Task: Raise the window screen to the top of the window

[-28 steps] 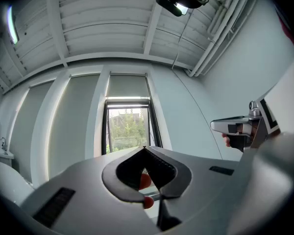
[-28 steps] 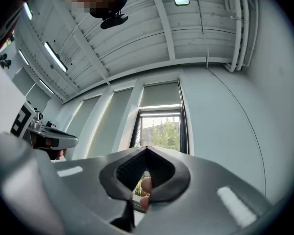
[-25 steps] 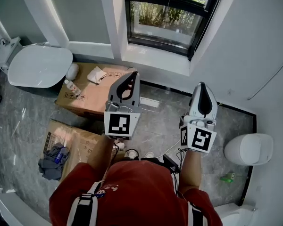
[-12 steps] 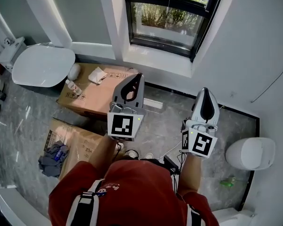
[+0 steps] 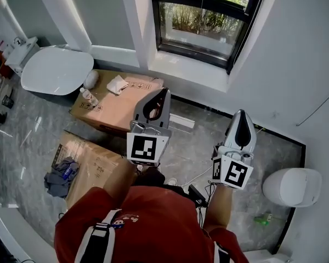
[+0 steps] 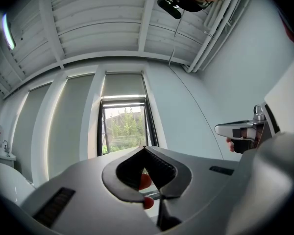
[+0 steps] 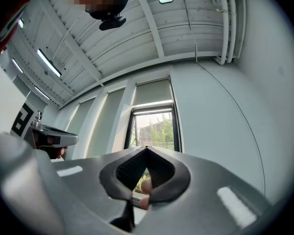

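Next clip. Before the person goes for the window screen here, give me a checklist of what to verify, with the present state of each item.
1. Left gripper free: ok, jaws together with nothing between them.
2. Right gripper free: ok, jaws together, nothing held.
3. Jaws open for a grasp: not ok, both are shut.
4. Grippers at the window: not ok, both are held short of it and touch nothing.
5. Way to the window: probably ok; the cardboard box sits on the floor to its left.
6. Screen position and where to take hold of it: cannot tell.
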`<state>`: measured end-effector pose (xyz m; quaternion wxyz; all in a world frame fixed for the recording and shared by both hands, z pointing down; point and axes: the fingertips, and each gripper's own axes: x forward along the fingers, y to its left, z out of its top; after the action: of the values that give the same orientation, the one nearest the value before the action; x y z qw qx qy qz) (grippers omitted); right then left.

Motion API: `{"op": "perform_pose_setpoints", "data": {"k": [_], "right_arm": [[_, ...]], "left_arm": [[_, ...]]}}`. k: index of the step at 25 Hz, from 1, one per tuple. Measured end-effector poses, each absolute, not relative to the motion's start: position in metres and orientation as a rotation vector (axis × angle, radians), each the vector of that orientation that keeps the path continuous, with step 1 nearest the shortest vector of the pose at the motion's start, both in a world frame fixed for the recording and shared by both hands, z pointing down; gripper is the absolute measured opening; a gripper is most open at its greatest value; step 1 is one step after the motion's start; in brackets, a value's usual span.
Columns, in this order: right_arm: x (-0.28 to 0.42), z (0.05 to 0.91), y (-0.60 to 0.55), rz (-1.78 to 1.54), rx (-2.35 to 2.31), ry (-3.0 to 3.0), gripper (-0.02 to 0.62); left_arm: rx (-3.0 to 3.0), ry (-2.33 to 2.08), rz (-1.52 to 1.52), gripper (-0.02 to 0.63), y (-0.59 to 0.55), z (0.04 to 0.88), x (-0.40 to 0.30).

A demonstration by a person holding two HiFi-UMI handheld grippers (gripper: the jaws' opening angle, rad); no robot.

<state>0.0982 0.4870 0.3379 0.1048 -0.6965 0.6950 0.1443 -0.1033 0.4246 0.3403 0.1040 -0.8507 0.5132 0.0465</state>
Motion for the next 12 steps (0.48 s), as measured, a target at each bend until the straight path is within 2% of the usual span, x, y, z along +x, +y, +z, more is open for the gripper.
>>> {"op": "perform_pose_setpoints", "data": {"k": [12], "right_arm": [[0.105,0.344,0.461,0.415,-2.069,2.056,0.009]], "left_arm": [[-2.509,1.534,0.139,0.005,0.401,0.339,-0.099]]}}
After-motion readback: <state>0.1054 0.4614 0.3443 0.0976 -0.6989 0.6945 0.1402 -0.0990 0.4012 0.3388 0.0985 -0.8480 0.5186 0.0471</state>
